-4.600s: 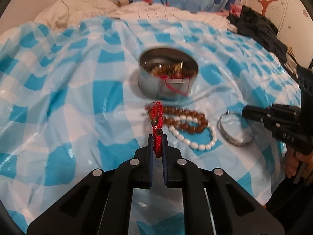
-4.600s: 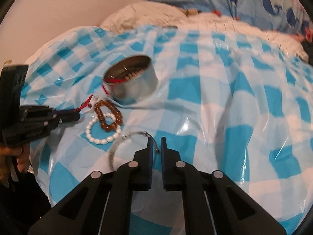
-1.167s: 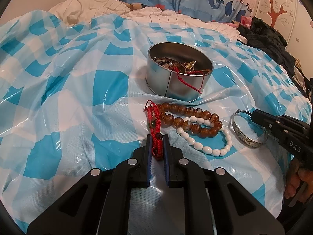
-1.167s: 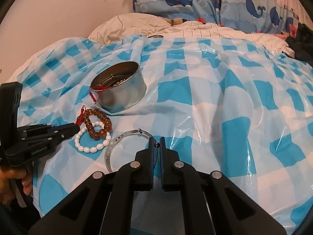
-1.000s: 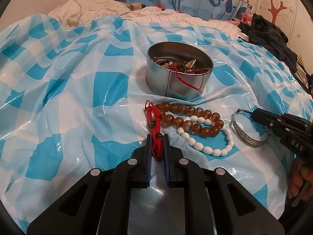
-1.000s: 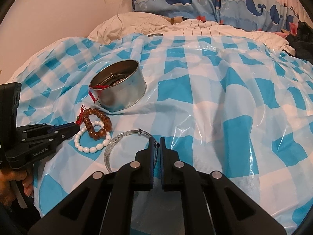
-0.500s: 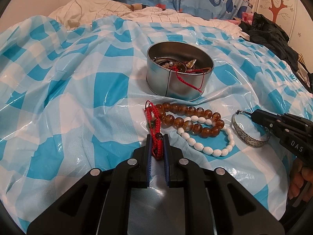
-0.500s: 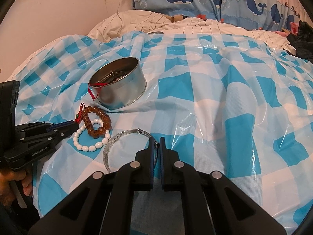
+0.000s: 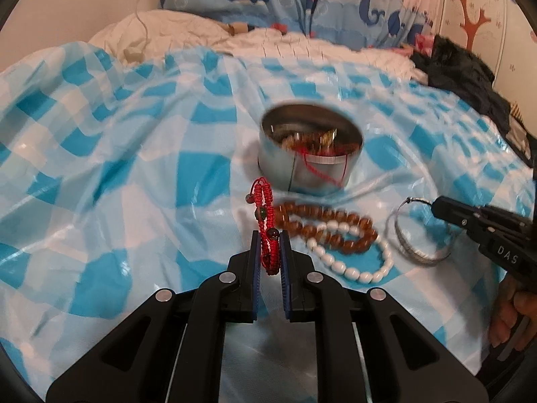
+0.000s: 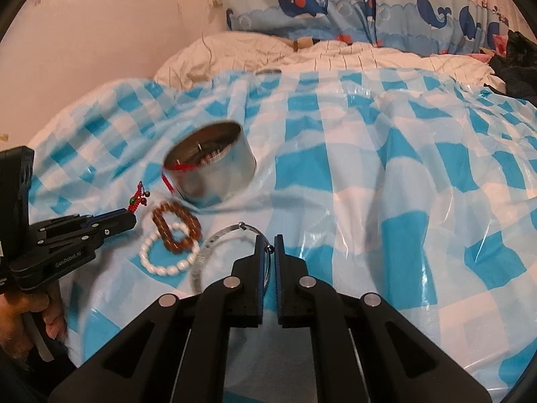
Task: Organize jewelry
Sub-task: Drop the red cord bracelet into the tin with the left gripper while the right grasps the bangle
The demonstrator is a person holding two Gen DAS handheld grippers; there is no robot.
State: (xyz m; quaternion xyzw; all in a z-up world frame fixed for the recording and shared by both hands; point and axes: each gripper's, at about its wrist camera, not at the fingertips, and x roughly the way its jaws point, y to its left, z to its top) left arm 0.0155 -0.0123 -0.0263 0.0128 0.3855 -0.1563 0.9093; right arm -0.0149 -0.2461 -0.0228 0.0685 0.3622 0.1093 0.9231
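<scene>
My left gripper (image 9: 268,242) is shut on a red braided bracelet (image 9: 263,208), whose loop sticks up past the fingertips, clear of the cloth. Just beyond it stands a round metal tin (image 9: 310,168) holding jewelry, with a red cord over its rim. A brown bead bracelet (image 9: 325,226) and a white bead bracelet (image 9: 352,263) lie overlapping in front of the tin. My right gripper (image 10: 269,245) is shut on the edge of a silver bangle (image 10: 209,247). The right wrist view also shows the tin (image 10: 214,171) and the left gripper (image 10: 131,218).
Everything rests on a glossy blue-and-white checked plastic sheet (image 10: 386,184) spread over a bed. White bedding (image 10: 302,53) and whale-print fabric (image 10: 335,6) lie at the back. Dark clothes (image 9: 470,80) are piled at the far right. A hand (image 10: 30,312) holds the left gripper.
Both views have shifted and blurred: tin and bead bracelets sit lower in the pictures, while the red bracelet and silver bangle stay with their grippers. Both grips are unchanged.
</scene>
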